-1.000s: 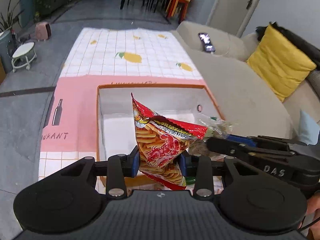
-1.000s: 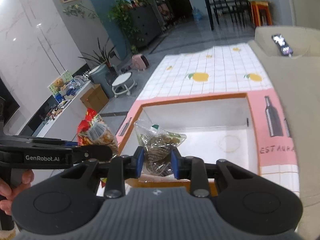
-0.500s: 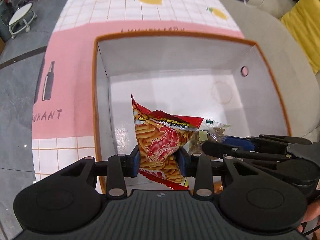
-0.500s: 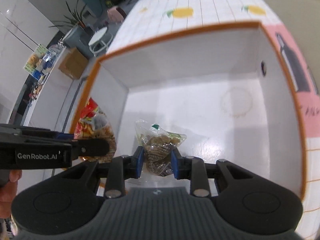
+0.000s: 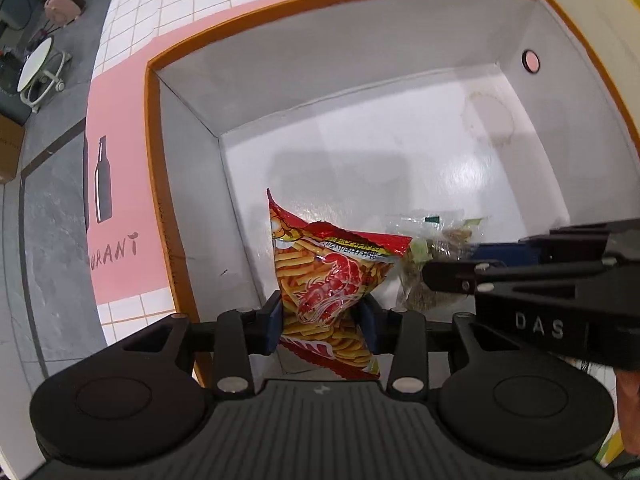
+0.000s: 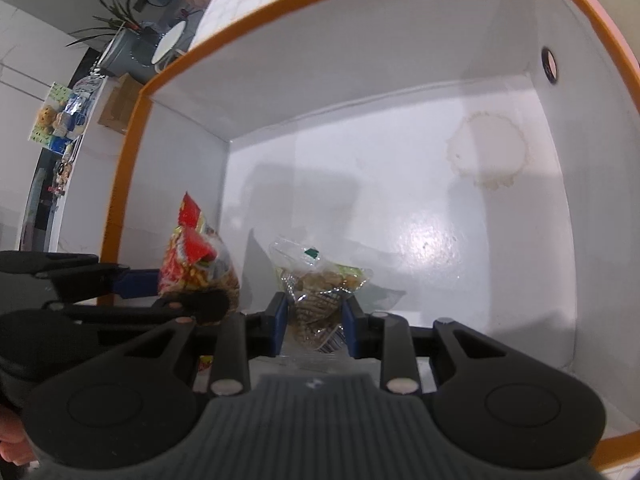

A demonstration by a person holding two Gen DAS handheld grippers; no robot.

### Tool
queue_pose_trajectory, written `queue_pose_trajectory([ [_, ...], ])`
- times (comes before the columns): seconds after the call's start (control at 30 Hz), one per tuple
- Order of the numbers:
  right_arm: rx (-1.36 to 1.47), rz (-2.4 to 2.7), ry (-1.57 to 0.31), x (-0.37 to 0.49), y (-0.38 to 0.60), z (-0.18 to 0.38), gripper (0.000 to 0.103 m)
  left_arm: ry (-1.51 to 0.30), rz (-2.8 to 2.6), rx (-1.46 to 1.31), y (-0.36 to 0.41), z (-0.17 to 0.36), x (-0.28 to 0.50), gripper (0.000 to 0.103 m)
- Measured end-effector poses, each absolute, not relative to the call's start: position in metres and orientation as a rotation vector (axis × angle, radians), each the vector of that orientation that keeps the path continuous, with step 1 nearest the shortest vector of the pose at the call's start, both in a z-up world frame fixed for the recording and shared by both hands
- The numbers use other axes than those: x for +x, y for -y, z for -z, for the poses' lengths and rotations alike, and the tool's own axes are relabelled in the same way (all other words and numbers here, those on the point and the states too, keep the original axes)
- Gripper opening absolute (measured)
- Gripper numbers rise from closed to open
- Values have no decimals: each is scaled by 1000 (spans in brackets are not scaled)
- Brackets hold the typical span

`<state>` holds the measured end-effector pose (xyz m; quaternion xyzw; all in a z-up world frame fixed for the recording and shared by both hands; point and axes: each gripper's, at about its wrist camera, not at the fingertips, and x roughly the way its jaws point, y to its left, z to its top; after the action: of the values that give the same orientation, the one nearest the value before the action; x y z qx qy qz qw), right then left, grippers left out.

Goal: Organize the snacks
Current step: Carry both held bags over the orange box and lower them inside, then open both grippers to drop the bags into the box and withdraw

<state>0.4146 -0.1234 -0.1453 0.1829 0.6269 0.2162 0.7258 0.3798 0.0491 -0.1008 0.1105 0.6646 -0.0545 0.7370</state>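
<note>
1. Box (image 5: 568, 36): a white carton with an orange rim, open at the top, standing on a pink and checked cloth (image 5: 120, 208) that covers the counter; both claws reach down into the box near its front wall.
2. Left claw (image 5: 322, 322): pointing straight down into the front left part of the box. Its blue pads (image 5: 274, 320) flank a red chip bag (image 5: 328, 276) (printed with a shrimp and yellow sticks); the jaws are opening, and the bag is between them with the pads at its sides.
3. Chip bag: upright inside the box, close to the box's left wall, its top corner rising above the pads; whether its bottom touches the box floor cannot be told.
4. Right claw (image 6: 316, 322): angled down into the box, just to the right of the left claw, clenched on a clear snack packet (image 6: 316, 292) holding brown pieces.
5. Snack packet: inside the box, beside the chip bag, near the front wall.
6. Box floor (image 6: 400, 184): glossy white, with a faint round stain (image 6: 488, 156) towards the right wall and a small round hole (image 6: 549, 65) high in that wall.
</note>
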Motion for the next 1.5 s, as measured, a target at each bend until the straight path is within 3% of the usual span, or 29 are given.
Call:
queue_pose_trajectory([
  [0.2,388,-439,-1368,418,117,147,27,-1434,130,238,-54,88,380,72],
  [0.5,326,-464,-1369,415,98,144,28,-1262,99,116,-77,39,360,72],
  [0.7,284,-449,-1337,412,96,132,43,-1213,71,60,-89,31,342,72],
  [1.0,253,-439,-1268,390,114,95,44,-1182,96,-40,-94,18,302,72],
  [1.37,189,-478,-1023,307,148,23,45,-1039,166,-124,-76,-8,231,71],
  [1.5,148,-476,-926,261,168,8,52,-975,187,-131,-66,-10,192,71],
])
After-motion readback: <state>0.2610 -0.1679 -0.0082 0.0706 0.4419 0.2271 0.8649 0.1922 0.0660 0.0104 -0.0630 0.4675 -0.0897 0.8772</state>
